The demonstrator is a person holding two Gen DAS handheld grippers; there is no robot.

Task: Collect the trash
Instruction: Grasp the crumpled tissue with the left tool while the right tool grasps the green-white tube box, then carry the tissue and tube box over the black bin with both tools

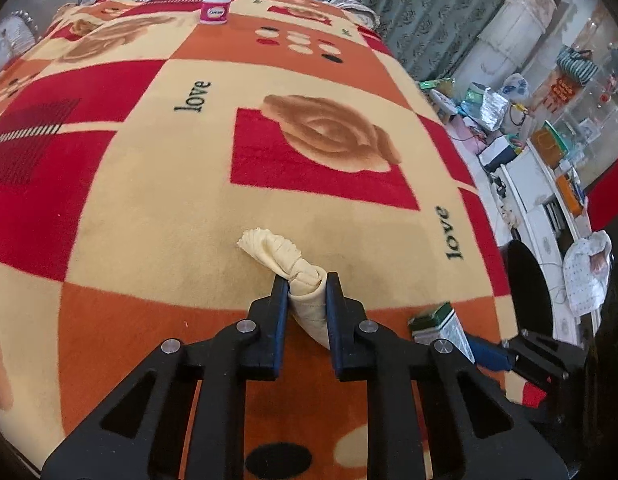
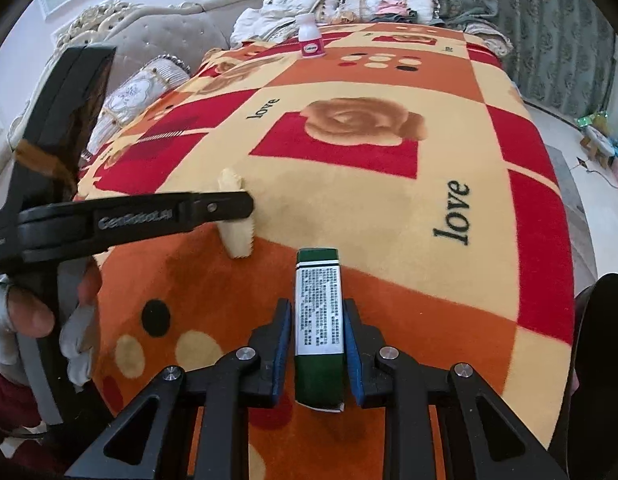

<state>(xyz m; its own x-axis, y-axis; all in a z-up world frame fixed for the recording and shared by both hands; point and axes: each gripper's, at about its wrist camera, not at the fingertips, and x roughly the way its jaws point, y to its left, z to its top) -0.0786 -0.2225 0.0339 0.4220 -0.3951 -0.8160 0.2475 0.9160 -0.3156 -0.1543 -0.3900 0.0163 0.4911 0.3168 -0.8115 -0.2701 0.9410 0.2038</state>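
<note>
A twisted cream wrapper [image 1: 277,252] lies on the patterned blanket [image 1: 149,200], and my left gripper [image 1: 307,284] is shut on its near end. From the right wrist view that gripper [image 2: 245,204] reaches in from the left, across the wrapper [image 2: 237,242]. My right gripper [image 2: 317,308] is shut on a green box [image 2: 319,320] with a white printed label, which lies lengthwise between the blue pads. The box [image 1: 433,322] also shows at the lower right of the left wrist view. A white bottle with a pink label [image 1: 215,0] [image 2: 310,38] stands upright at the blanket's far end.
Pillows and bedding [image 2: 349,0] pile up behind the bottle, against a grey sofa back [image 2: 169,32]. A black round object [image 1: 529,292] stands off the blanket's right edge. Beyond it are a white shelf unit [image 1: 549,200] and cluttered bags on the floor. A gloved hand [image 2: 77,340] holds the left gripper.
</note>
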